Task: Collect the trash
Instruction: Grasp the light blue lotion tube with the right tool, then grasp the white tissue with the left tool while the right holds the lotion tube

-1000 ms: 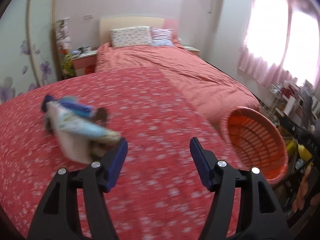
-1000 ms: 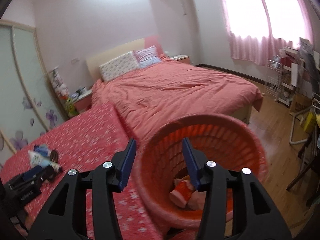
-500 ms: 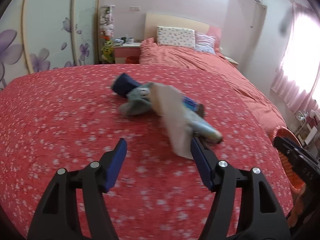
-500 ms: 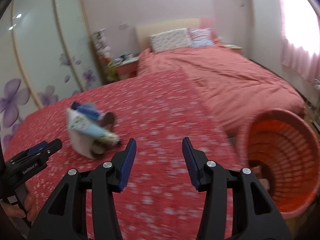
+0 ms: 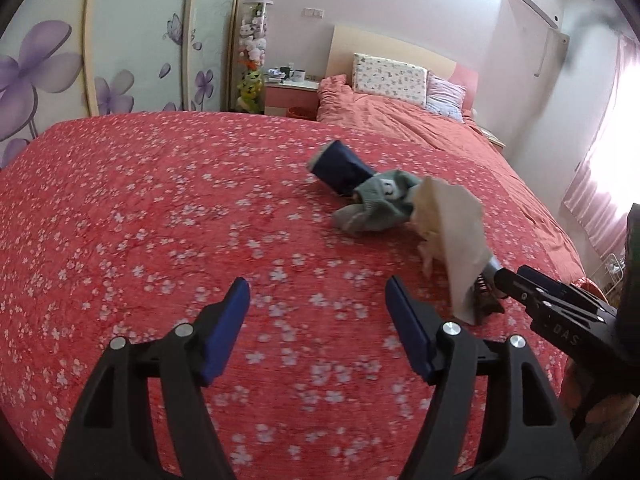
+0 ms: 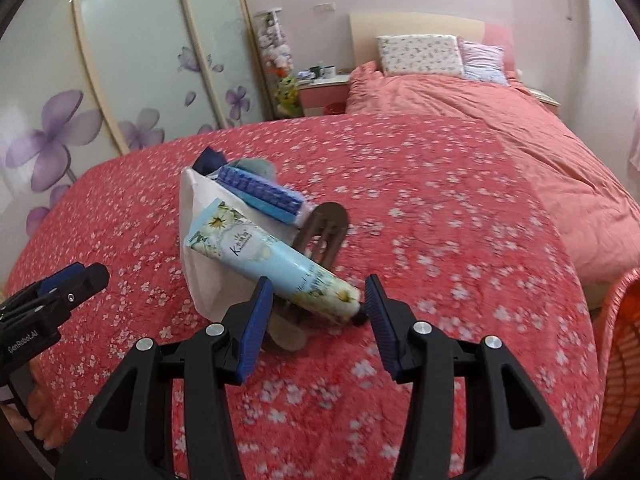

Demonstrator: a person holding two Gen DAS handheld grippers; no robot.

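Note:
A small pile of trash lies on the red flowered bedspread (image 5: 160, 220). In the right wrist view a light blue flowered tube (image 6: 272, 256) rests on white paper (image 6: 204, 272), with a blue pack (image 6: 260, 194) and a brown comb-like piece (image 6: 324, 232) behind it. My right gripper (image 6: 318, 284) stands open, the tube's cap end between its fingers, untouched. The left wrist view shows a dark blue pouch (image 5: 340, 168), a grey-green sock (image 5: 380, 204) and crumpled paper (image 5: 452, 224). My left gripper (image 5: 316, 292) is opening with nothing between its jaws, left of the pile.
An orange plastic basket (image 6: 616, 320) stands off the bed's right edge. Beyond is a second bed (image 6: 500, 120) with pillows, and a nightstand (image 6: 324, 92). Sliding doors with purple flowers (image 5: 120, 60) line the left wall. The right gripper (image 5: 512, 276) reaches in beside the paper.
Both grippers swung away from the orange basket toward the pile. The right one now straddles the tube's end. The left one's jaws stand a little wider.

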